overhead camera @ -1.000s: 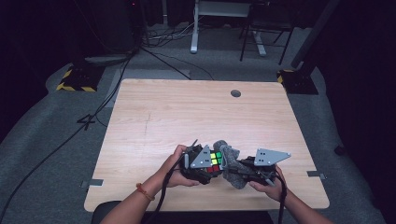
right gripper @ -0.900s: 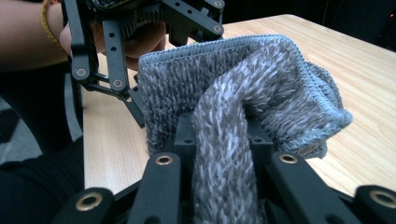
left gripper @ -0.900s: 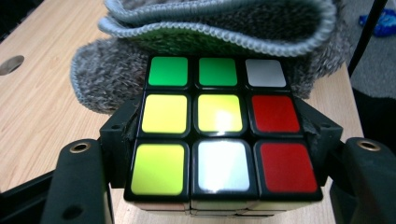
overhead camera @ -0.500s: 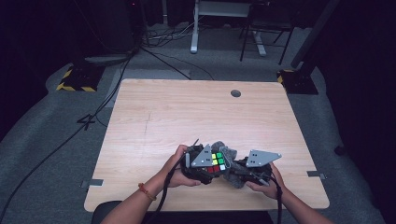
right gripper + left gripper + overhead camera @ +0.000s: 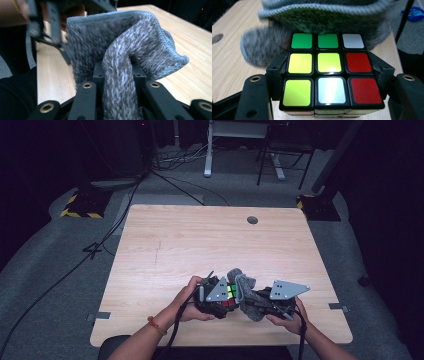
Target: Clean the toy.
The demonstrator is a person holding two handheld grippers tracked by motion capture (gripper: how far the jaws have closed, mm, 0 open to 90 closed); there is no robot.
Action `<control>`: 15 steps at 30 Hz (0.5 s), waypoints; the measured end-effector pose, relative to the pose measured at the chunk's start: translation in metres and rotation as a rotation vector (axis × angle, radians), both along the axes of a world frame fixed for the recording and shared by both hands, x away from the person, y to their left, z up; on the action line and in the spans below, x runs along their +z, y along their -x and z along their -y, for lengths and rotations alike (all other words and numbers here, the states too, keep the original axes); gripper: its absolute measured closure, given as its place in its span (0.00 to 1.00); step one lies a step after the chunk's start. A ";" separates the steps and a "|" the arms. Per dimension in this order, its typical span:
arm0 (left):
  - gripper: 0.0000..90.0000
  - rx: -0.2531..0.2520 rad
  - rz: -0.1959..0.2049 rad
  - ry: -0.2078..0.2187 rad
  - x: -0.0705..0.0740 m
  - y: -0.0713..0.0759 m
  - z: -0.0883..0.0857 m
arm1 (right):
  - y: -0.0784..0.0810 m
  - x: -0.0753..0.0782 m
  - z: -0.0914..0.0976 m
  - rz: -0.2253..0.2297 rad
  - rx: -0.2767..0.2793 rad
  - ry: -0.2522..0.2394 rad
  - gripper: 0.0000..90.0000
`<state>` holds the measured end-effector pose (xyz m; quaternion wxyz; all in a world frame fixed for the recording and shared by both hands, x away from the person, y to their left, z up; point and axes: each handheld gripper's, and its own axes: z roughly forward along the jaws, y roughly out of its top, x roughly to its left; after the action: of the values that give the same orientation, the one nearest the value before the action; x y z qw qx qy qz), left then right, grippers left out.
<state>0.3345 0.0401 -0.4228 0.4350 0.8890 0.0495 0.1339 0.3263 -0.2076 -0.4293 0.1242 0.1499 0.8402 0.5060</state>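
A Rubik's cube (image 5: 231, 291) sits near the table's front edge, with my left gripper (image 5: 226, 299) shut on its sides. In the left gripper view the cube (image 5: 328, 75) shows green, yellow, white and red stickers between the black jaws of the left gripper (image 5: 329, 72). A grey fluffy cloth (image 5: 243, 287) is bunched between the jaws of my right gripper (image 5: 252, 302), which is shut on it. The cloth (image 5: 322, 15) rests against the cube's far edge. In the right gripper view the cloth (image 5: 120, 50) folds up out of the right gripper (image 5: 117, 75) and hides the cube.
The wooden table (image 5: 200, 245) has a round cable hole (image 5: 252, 220) at the back right. Both hands work close to the front edge. Cables (image 5: 165, 175), a desk leg (image 5: 207, 150) and yellow-black striped bases (image 5: 80, 207) are on the grey floor behind.
The right gripper and its cloth have shifted slightly against the cube. The left hand and the cube have stayed where they were.
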 end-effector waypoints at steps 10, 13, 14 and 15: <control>0.37 -0.023 0.004 0.055 0.006 0.002 -0.005 | -0.003 -0.016 -0.009 -0.046 0.007 0.074 0.81; 0.36 -0.014 -0.002 0.052 0.005 -0.001 -0.006 | -0.004 -0.008 -0.008 -0.039 0.004 0.035 0.82; 0.36 -0.009 -0.007 0.048 0.004 -0.002 -0.006 | -0.003 -0.007 -0.008 -0.034 0.002 0.031 0.82; 0.36 -0.008 -0.010 0.046 0.004 -0.002 -0.007 | -0.003 -0.006 -0.008 -0.028 0.002 0.023 0.82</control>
<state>0.3369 0.0467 -0.4190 0.4558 0.8796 0.0513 0.1265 0.3289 -0.1999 -0.4353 0.1139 0.1546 0.8479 0.4942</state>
